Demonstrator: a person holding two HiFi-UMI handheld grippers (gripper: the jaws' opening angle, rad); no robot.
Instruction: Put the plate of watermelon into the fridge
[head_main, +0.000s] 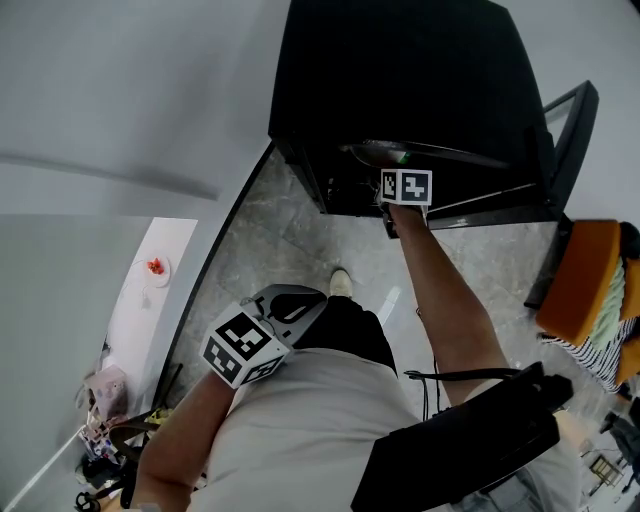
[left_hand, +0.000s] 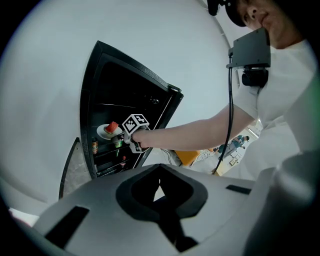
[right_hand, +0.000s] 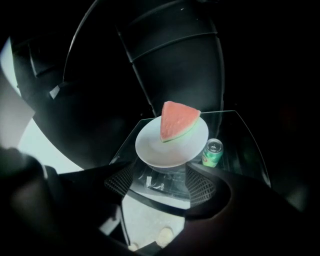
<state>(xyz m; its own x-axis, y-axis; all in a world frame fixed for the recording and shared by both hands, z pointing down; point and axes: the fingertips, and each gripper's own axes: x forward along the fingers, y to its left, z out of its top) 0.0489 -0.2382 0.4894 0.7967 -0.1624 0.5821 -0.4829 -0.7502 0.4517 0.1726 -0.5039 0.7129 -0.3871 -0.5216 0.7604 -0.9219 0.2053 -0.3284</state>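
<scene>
A white plate (right_hand: 172, 142) with a wedge of watermelon (right_hand: 177, 121) rests on a glass shelf (right_hand: 240, 135) inside the dark fridge (head_main: 400, 90). My right gripper (right_hand: 160, 182) stands open just in front of it. Its ribbed pads (right_hand: 200, 186) flank the plate's near rim and do not press on it. In the left gripper view the plate (left_hand: 107, 131) shows on the shelf, right before my right gripper (left_hand: 131, 131). My left gripper (head_main: 295, 300) hangs by the person's waist, away from the fridge. It is shut on nothing (left_hand: 160, 185).
A green can (right_hand: 212, 152) stands on the shelf right of the plate. The fridge door (head_main: 565, 140) hangs open at the right. An orange chair with striped cloth (head_main: 585, 285) is beyond it. A white counter (head_main: 150, 300) at the left carries another small plate (head_main: 155, 267).
</scene>
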